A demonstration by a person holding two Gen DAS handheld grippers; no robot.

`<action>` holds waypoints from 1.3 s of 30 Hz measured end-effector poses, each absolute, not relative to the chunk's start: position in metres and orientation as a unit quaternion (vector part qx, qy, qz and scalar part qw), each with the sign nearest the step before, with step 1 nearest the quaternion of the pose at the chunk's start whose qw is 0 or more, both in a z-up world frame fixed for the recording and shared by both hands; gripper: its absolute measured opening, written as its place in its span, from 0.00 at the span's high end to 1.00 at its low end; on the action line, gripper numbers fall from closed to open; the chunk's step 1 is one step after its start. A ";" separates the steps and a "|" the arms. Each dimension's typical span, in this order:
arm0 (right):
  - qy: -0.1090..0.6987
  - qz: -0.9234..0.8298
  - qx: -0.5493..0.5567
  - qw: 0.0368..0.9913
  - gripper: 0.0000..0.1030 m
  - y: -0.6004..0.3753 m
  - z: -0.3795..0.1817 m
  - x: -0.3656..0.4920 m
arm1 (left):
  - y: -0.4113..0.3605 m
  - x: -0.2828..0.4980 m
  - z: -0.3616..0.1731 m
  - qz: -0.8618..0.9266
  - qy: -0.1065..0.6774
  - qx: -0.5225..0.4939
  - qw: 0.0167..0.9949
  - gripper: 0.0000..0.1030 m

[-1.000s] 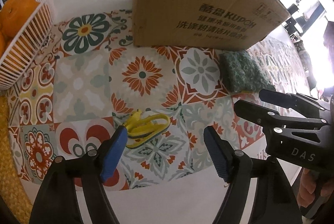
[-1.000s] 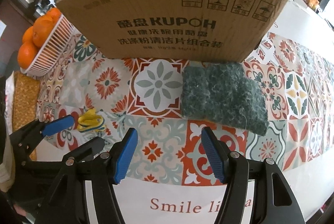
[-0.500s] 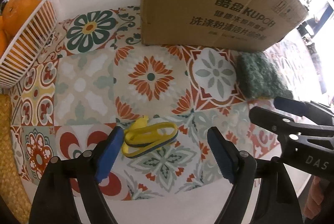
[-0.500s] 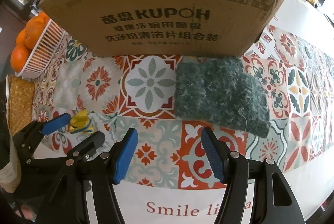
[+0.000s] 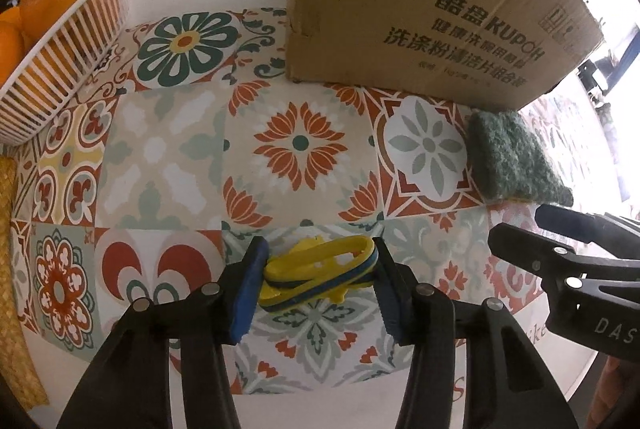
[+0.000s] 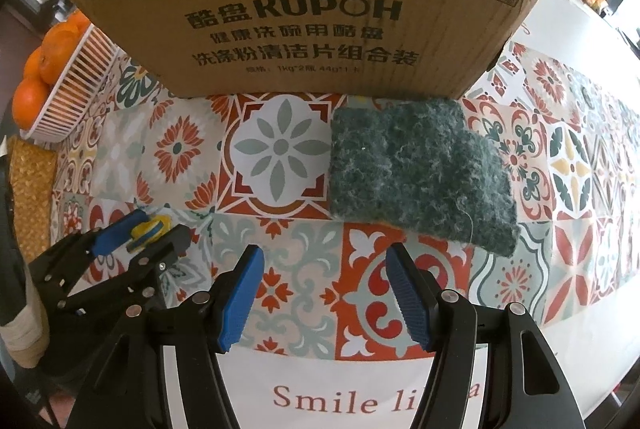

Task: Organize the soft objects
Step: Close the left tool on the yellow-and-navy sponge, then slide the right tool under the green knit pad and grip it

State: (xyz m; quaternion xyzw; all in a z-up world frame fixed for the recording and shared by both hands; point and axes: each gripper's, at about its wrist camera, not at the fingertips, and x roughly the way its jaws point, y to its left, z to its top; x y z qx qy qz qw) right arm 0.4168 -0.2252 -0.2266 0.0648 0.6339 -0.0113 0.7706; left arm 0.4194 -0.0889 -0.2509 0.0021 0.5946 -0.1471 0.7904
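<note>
A small yellow and blue foam toy (image 5: 320, 275) lies on the patterned tablecloth. My left gripper (image 5: 318, 283) has closed in around it, both blue pads touching its ends. The toy also shows in the right wrist view (image 6: 147, 229) between the left gripper's fingers (image 6: 116, 231). A dark green scouring pad (image 6: 416, 171) lies flat in front of the cardboard box (image 6: 320, 1); it shows at the right in the left wrist view (image 5: 512, 159). My right gripper (image 6: 328, 293) is open and empty, hovering just short of the pad.
A white basket (image 5: 60, 69) of oranges stands at the far left, also in the right wrist view (image 6: 76, 85). A woven yellow mat (image 5: 12, 269) lies at the left edge. The box (image 5: 432, 9) stands upright at the back. The table's white front edge is near.
My left gripper has moved forward over the foam toy and narrowed onto it. My right gripper has moved closer to the green pad and the box, still open.
</note>
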 end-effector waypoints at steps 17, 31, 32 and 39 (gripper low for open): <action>0.622 -0.006 0.083 0.779 0.37 -0.237 -0.214 0.409 | -0.071 0.408 -0.212 -0.146 0.575 -0.024 0.804 0.52; 0.585 -0.003 0.124 0.802 0.27 -0.288 -0.177 0.416 | -0.118 0.419 -0.151 -0.142 0.534 -0.021 0.833 0.52; 0.582 -0.007 0.129 0.803 0.23 -0.294 -0.176 0.419 | -0.121 0.421 -0.151 -0.139 0.534 -0.018 0.834 0.52; 0.582 -0.004 0.154 0.798 0.21 -0.319 -0.187 0.434 | -0.144 0.425 -0.156 -0.146 0.540 -0.008 0.829 0.52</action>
